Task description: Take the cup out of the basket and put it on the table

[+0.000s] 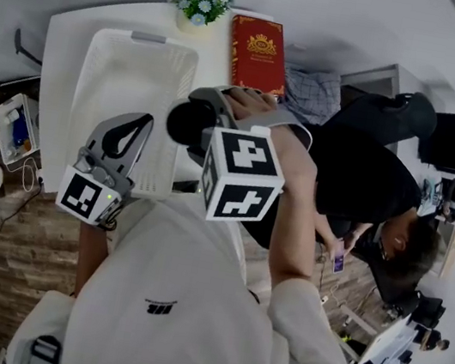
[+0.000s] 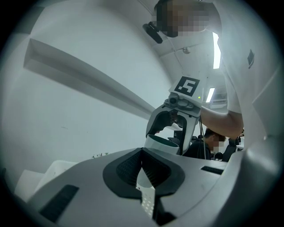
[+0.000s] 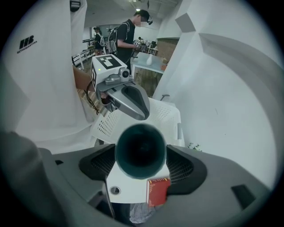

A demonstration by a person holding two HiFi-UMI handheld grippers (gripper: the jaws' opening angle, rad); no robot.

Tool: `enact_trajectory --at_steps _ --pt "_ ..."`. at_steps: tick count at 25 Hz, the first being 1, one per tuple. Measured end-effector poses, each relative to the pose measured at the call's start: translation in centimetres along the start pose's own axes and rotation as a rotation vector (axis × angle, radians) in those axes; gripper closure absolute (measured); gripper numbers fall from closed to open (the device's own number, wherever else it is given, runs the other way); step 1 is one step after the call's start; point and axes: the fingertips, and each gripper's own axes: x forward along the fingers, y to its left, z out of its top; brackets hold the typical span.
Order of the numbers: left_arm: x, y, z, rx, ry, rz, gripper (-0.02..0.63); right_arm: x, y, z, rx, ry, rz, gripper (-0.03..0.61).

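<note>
Right tongs [image 3: 141, 165] are clamped on the cup [image 3: 140, 150], its dark mouth facing my camera. It's in the air, clear of the basket [image 1: 132, 81], which lies to their left. Left tongs [image 2: 142, 164] are pinched together on nothing, the basket just beyond them. Ahead of the right tongs there's a bare strip of surface [image 1: 217, 40] short of the red book [image 1: 257, 51]. I'd descend slowly there, bring the base flat, and loosen only once it seats.

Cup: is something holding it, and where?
The right hand-held gripper holds the cup by its sides, one jaw pressing on either side.
</note>
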Motion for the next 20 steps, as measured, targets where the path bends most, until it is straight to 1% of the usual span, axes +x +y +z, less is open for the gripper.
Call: enact_trajectory --at_steps 10,20 --pt "1.2 -1.0 0.1 0.009 0.003 -0.046 0.603 -1.2 0.3 -1.4 0.044 0.006 -0.025 0.212" --pt "2.9 -2.6 0.1 0.013 0.022 -0.106 0.603 -1.6 1.0 -4.2 0.133 0.01 -0.041 0.212"
